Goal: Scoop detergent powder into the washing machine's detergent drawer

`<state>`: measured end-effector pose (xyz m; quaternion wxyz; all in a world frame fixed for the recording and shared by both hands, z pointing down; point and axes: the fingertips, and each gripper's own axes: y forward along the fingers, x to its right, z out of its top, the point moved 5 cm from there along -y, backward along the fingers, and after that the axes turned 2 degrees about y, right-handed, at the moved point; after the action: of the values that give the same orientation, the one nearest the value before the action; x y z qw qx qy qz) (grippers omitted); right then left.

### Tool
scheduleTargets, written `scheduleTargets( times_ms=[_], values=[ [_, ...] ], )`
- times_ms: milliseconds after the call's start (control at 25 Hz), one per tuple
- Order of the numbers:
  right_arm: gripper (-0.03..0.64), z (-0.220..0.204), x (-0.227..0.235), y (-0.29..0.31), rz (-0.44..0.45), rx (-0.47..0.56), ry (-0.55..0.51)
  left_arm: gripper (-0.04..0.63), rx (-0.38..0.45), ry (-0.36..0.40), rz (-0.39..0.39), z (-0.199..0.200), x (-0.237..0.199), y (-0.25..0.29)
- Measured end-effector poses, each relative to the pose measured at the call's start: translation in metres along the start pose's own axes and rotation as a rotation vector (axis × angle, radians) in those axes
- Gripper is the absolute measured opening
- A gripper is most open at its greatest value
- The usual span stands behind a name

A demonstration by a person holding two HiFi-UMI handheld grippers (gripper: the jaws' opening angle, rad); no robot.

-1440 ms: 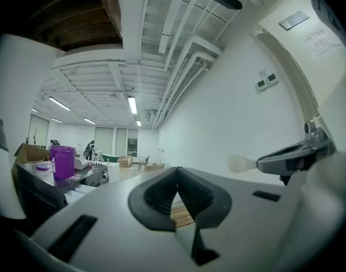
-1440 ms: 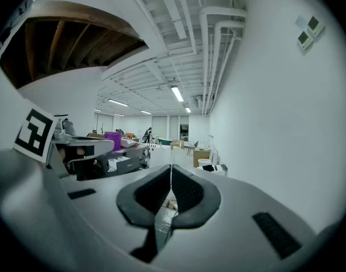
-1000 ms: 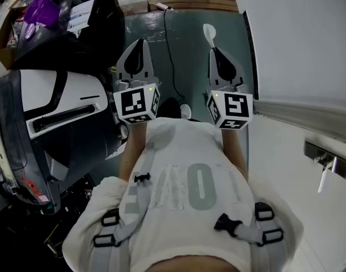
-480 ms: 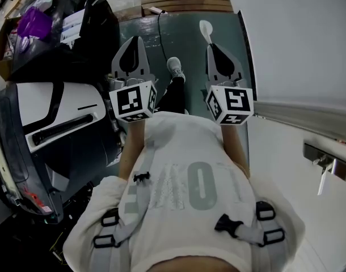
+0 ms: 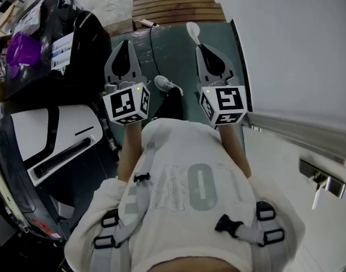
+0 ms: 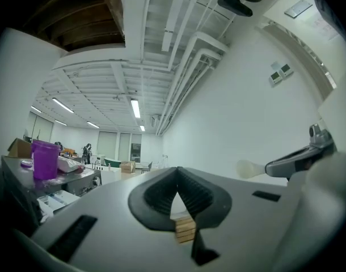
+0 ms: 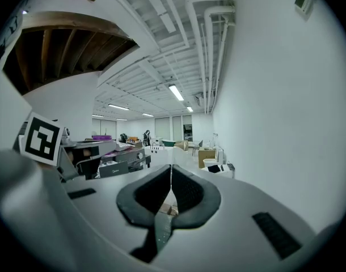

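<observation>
Right claw (image 5: 201,47) is clamped on the spoon (image 5: 192,30), bowl poking ahead over the floor (image 5: 176,44), left claw (image 5: 123,46) closed on nothing; best carry it level, handle held firm, until scooping starts.

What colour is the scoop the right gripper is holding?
White. The scoop sticking out past the right gripper shows best in the head view.

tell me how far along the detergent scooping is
Done: the right gripper is shut on a white scoop. In hand: both grippers are held out over the green floor, the left gripper shut and empty. Left: no powder or detergent drawer shows in any view, so scooping and pouring look not yet done.
</observation>
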<state>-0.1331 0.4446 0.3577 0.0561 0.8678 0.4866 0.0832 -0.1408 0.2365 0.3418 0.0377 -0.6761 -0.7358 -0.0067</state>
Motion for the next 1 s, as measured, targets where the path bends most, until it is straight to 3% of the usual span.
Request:
scheduleTargets(
  times_ms=[320, 600, 1000],
  values=[
    [0.012, 0.026, 0.02, 0.119, 0.076, -0.045, -0.042, 0.021, -0.032, -0.018, 0.089, -0.009, -0.052, 0.09],
    [0.012, 0.06, 0.032, 0.241, 0.184, -0.037, -0.088, 0.021, -0.019, -0.002, 0.236, -0.008, -0.112, 0.16],
    [0.012, 0.086, -0.026, 0.356, 0.463, -0.013, -0.144, 0.021, 0.006, 0.002, 0.504, -0.003, -0.193, 0.18]
  ],
)
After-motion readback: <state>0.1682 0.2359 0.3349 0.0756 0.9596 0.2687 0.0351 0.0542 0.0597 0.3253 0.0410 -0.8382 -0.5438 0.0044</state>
